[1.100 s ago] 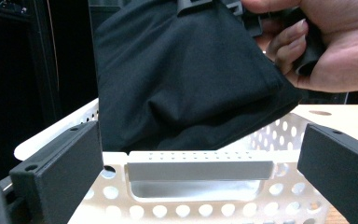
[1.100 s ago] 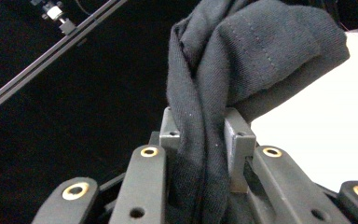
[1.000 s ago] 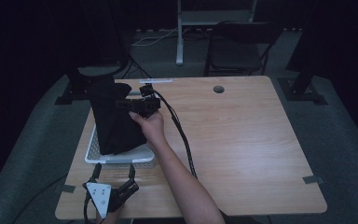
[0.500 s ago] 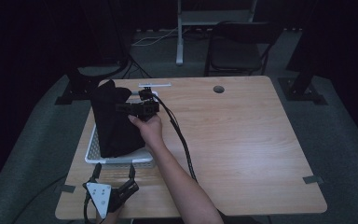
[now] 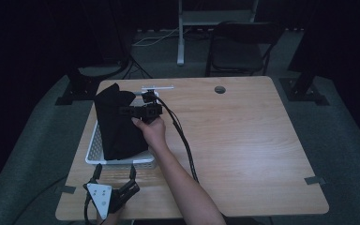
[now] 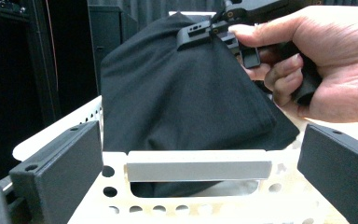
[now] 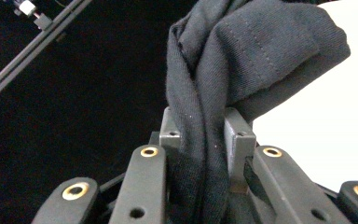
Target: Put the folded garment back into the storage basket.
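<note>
A black cloth (image 5: 117, 126) rises in a tall peak out of a white perforated basket (image 5: 122, 161) at the table's left side. My right gripper (image 5: 122, 111) points left at the cloth's upper part and is shut on a bunched fold of it (image 7: 200, 135). In the left gripper view the cloth (image 6: 177, 98) hangs from that gripper (image 6: 191, 35), held by a hand. My left gripper (image 5: 114, 171) rests near the table's front edge, open, its jaws wide either side of the basket's handle bar (image 6: 196, 164) without touching it.
The wooden table (image 5: 243, 140) stretches bare to the right of the basket, with a small round hole (image 5: 220, 89) near the far edge. The right gripper's cable (image 5: 183, 140) trails across the table toward me. A dark chair (image 5: 241, 47) stands behind the table.
The right hand and the held cloth have shifted slightly toward the near side, and the cloth's peak has changed shape a little. The left gripper has stayed still.
</note>
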